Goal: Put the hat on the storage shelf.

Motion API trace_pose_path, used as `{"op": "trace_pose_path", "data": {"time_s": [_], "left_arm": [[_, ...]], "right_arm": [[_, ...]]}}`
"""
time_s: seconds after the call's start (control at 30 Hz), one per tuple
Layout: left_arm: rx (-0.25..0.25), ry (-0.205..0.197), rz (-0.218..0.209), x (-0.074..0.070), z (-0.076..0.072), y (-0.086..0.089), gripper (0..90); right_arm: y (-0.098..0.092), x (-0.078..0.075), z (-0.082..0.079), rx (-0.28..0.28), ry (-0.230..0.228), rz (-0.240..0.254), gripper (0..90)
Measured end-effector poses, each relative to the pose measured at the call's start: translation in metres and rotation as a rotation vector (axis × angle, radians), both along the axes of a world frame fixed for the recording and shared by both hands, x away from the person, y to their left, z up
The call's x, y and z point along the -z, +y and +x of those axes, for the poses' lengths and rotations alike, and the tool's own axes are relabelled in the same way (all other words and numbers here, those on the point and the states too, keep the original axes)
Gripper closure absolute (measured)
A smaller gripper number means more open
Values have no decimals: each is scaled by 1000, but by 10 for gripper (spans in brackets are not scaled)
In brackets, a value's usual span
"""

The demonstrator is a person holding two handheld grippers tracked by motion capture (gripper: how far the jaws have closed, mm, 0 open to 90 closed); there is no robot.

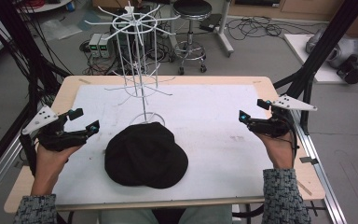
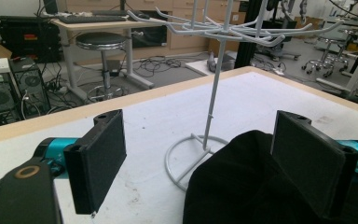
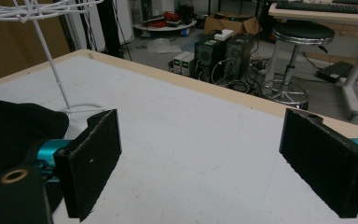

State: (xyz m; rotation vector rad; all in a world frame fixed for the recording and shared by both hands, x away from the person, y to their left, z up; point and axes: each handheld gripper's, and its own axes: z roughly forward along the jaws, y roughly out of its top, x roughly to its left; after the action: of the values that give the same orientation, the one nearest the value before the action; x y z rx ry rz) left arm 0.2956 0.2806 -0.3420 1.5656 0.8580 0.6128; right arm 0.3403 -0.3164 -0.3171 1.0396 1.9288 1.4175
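**Both grippers held apart, cap lying at the foot of the rack**

From the high view I saw the soft black fabric cap [image 1: 146, 156] lying flat on the white mat covering the wooden table [image 1: 205, 116], near my edge and roughly midway between my two hands; its far rim touched or overlapped the round base ring of the white wire display rack [image 1: 137, 60], which stood upright just behind it with its thin hooked arms spreading from the central pole at two levels.

My left gripper [image 1: 85, 120] sat at the left side of the mat, its jaws spread wide with nothing between them; in the left gripper view the two black pads stood well apart, the cap [image 2: 242, 186] rising dark in front of the right-hand pad and the rack's base ring [image 2: 191, 158] resting on the mat between them, farther off.

My right gripper [image 1: 251, 110] hovered near the right edge of the table, well apart from the cap, jaws likewise open and empty; in the right gripper view I saw bare white mat between the pads, the cap's edge [image 3: 18, 130] at the far left and the rack's pole [image 3: 51, 60] behind it.

Beyond the table stood a round black stool [image 1: 192, 28] amid cables on the grey floor.
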Motion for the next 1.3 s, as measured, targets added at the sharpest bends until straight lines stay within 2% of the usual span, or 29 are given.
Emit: {"op": "trace_pose_path", "data": {"time_s": [0.33, 0.53, 0.67, 0.77, 0.93, 1.17, 1.3], "left_arm": [[54, -11, -25, -1, 0, -4, 186], [115, -12, -22, 3, 2, -15, 187], [151, -1, -3, 10, 3, -23, 186], [174, 6, -22, 16, 5, -27, 187], [198, 5, -16, 27, 8, -37, 194], [249, 47, 4, 43, 14, -50, 196], [272, 64, -16, 51, 16, -55, 202]], "right_arm": [[-3, -1, -2, -1, -9, 13, 118], [-2, -1, -2, -10, -9, 13, 118], [-3, -2, -2, -7, -11, 15, 118], [-3, -2, -2, -10, -12, 17, 118], [-2, -2, -1, -16, -13, 11, 118], [-3, -2, -2, -17, -10, 14, 118], [-3, -2, -2, -19, -9, 13, 118]]}}
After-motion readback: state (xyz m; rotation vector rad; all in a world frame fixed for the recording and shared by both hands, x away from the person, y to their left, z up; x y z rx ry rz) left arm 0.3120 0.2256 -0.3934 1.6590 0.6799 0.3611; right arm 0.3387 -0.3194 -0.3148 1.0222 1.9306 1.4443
